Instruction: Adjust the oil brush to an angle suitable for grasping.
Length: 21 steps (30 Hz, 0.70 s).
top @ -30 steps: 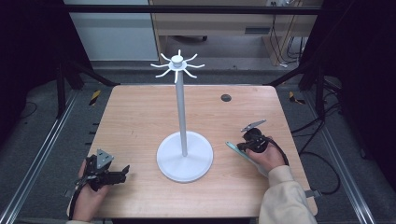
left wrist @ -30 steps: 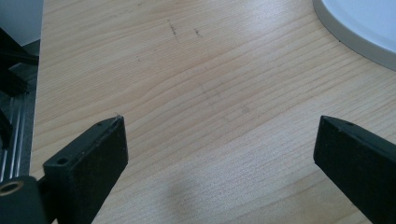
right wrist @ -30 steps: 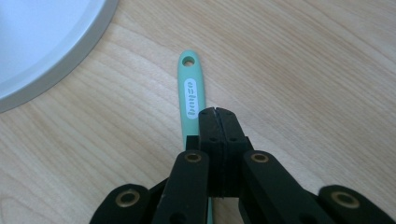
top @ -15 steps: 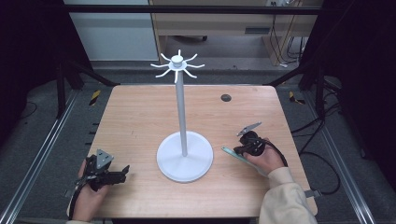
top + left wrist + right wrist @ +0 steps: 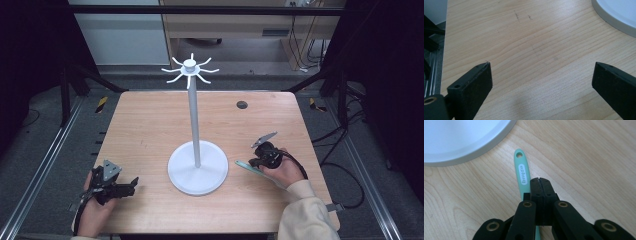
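One white hook stand [image 5: 197, 170] and one mint-green utensil handle [image 5: 522, 173]; right tool [image 5: 540, 180] closed above the handle, left tool [image 5: 541, 75] wide, lower left.

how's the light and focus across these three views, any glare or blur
High view: table evenly lit, surroundings dark, slightly soft. Left gripper view: crisp wood grain, faint shadow near the bottom. Right gripper view: white stand base looks washed out, the lettering on the mint handle sharp.

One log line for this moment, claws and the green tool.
left claw open, empty | right claw shut above mint-green utensil handle, grip unclear | white hook stand upright
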Motion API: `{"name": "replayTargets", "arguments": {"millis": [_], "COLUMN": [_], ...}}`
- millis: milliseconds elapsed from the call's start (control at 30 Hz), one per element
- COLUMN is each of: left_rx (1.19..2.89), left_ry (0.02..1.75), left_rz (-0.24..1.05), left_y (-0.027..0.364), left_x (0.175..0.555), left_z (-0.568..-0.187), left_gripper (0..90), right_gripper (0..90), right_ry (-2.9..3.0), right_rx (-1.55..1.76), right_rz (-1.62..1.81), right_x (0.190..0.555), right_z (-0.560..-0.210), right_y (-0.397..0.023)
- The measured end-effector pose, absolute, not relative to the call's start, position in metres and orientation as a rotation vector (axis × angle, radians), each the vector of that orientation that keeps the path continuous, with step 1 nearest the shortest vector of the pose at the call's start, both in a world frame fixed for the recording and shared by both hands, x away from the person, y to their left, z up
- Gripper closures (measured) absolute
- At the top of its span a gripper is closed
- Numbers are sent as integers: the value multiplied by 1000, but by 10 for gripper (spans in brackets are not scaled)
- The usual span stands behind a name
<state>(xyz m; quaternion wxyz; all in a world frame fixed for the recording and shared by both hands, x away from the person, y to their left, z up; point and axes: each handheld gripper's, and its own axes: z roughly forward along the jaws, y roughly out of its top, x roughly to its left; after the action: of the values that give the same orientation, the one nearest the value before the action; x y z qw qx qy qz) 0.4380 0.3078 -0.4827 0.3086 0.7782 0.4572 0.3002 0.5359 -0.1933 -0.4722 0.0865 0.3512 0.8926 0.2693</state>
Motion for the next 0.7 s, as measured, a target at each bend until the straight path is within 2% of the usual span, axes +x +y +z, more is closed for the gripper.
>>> {"name": "replayTargets", "arguments": {"millis": [267,700], "left_rx": [2056,2058], "left_ry": [1209,1211], "left_rz": [794,792], "left_y": [309,307], "left_x": [438,438], "left_z": [-482,-482], "left_gripper": [25,25], "right_gripper": [900,728], "right_ry": [2630,2650], "right_rx": [1013,932], "right_rz": [782,639], "right_x": [527,510], "right_z": [-461,-446], "right_y": [-195,-201]}}
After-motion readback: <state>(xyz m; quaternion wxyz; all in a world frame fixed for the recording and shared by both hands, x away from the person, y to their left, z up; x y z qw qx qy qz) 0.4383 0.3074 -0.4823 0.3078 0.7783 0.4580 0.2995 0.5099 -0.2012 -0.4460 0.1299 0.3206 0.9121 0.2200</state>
